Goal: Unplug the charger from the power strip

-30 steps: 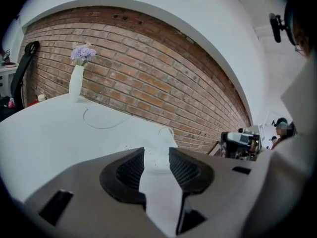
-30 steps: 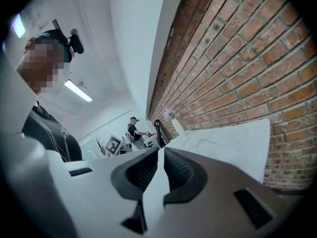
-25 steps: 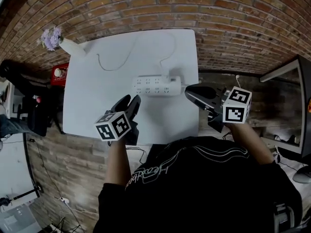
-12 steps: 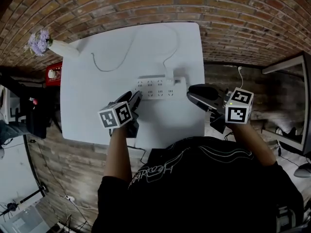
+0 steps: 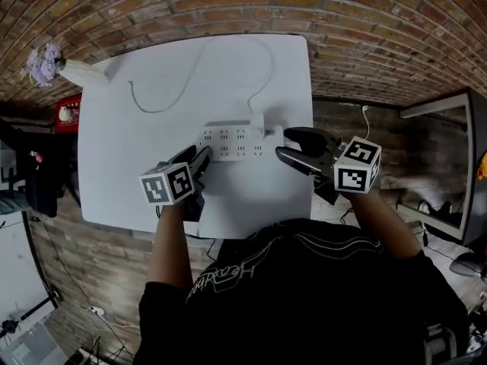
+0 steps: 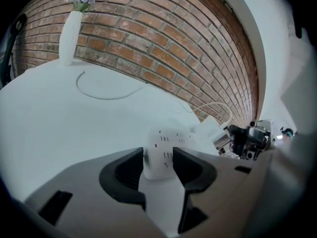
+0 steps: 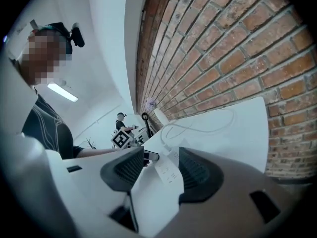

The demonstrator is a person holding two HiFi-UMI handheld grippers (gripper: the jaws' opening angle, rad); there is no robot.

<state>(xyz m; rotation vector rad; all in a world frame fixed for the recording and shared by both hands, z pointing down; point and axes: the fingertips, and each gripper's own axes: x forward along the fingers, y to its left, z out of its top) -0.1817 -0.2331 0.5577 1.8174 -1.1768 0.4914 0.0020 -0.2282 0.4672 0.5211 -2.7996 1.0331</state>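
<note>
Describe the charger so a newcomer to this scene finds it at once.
On the white table against the brick wall, a long white power strip lies across the middle. The charger is the small white block standing up from the strip near its right end; unlike the bare sockets beside it, it trails a white cable toward the wall.
</note>
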